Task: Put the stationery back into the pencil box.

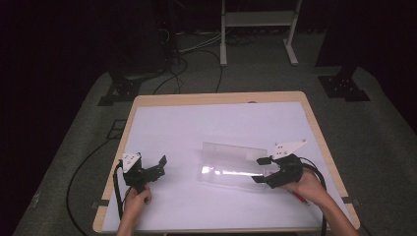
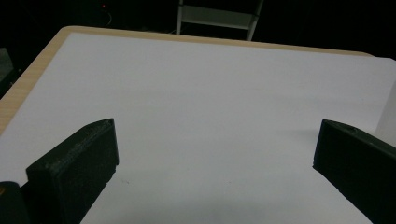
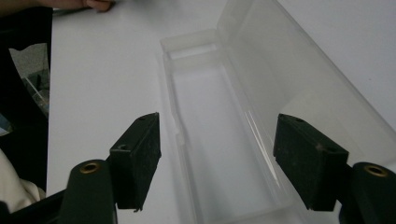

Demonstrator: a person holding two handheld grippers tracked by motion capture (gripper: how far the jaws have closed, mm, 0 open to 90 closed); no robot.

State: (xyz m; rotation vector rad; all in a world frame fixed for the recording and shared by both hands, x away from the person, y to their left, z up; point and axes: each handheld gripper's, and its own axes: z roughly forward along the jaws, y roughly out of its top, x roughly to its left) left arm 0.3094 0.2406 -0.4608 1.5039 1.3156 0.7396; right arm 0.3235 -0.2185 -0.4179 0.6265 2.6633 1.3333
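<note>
At the left of the high view, the person's left hand (image 1: 137, 197) holds the left tool (image 1: 158, 169) low over the white sheet that covers the bench (image 1: 172, 128). Its jaws stand wide apart with nothing between them; the left gripper view looks out past both black jaws onto bare white surface, with the bench's wooden edge running along the far side and the left corner. A black cable (image 1: 117, 189) trails from this tool back toward the person.

Near the middle of the bench, a little to the right, lies a clear plastic box (image 1: 231, 169), long and narrow, with its hinged lid (image 1: 231, 150) swung open and standing up on the far side. In the right gripper view the box (image 3: 219, 154) appears empty, its tray running away from the camera and the lid (image 3: 299, 79) rising along its right-hand side.

The right tool (image 1: 262, 171), held in the right hand (image 1: 307, 186), sits at the right end of the box. Its jaws are spread wide and straddle that end without gripping it: one is outside the tray's wall over the white sheet, the other against or just beside the lid; whether it touches cannot be told.
</note>
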